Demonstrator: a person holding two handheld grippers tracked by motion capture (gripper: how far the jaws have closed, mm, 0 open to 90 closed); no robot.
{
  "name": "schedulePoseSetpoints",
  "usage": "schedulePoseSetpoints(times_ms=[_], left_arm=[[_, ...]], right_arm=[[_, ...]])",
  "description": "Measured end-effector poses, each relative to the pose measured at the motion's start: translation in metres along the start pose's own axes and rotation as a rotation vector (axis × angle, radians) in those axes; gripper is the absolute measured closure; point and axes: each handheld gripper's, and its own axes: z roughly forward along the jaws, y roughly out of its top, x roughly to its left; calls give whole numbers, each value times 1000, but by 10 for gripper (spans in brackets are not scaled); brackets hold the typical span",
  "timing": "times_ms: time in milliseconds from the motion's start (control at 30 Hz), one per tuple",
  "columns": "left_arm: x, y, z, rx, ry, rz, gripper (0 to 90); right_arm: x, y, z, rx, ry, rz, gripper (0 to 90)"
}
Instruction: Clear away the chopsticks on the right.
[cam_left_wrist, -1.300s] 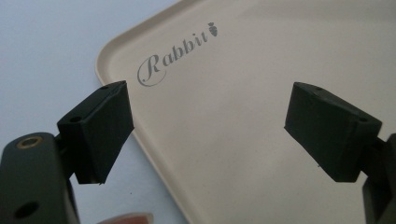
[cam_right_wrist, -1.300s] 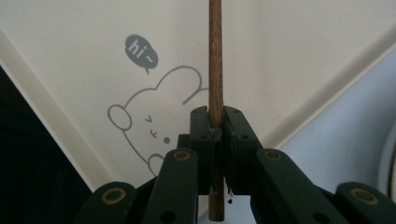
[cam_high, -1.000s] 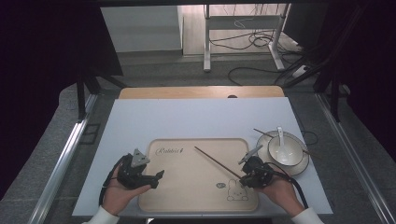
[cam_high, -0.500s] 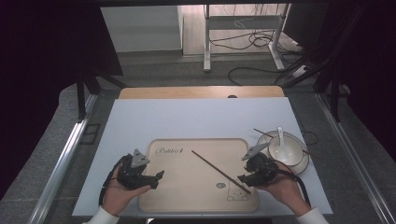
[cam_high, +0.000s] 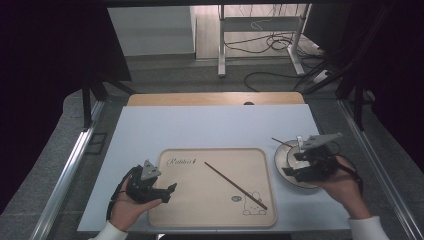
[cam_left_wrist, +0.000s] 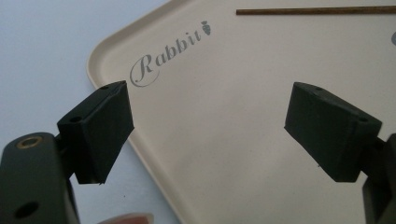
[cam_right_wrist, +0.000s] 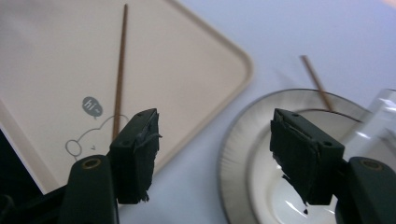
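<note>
right gripper view, right gripper (cam_right_wrist: 212, 154) just opened wide, holding nothing

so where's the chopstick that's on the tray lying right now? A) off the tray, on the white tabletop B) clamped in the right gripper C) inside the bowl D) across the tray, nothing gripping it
D: the chopstick lies diagonally on the tray, apart from the open right gripper over the bowl.
</note>
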Motion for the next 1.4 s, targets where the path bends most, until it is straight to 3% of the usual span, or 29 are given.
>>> schedulePoseSetpoints(times_ms=[233, 267, 300, 467, 733, 867, 1400], left_arm=[[1, 0, -1, -1, 2, -2, 152], [0, 0, 0, 0, 3, -2, 152], [0, 0, 0, 1, 3, -1, 152], [1, 1, 1, 5, 2, -4, 152], [0, 0, 2, 9, 4, -2, 152], [1, 0, 2, 11, 5, -2, 152], [1, -1, 3, 11, 6, -6, 153]], right_arm=[[-52, -23, -31, -17, -90, 95, 353], [-67, -33, -36, -7, -125, 117, 369], [-67, -33, -36, -7, -125, 117, 369], [-106, -64, -39, 75, -191, 168, 423], [-125, -83, -24, 174, -201, 170, 483], [-130, -87, -14, 223, -180, 164, 530], [-138, -91, 15, 359, -141, 81, 686]])
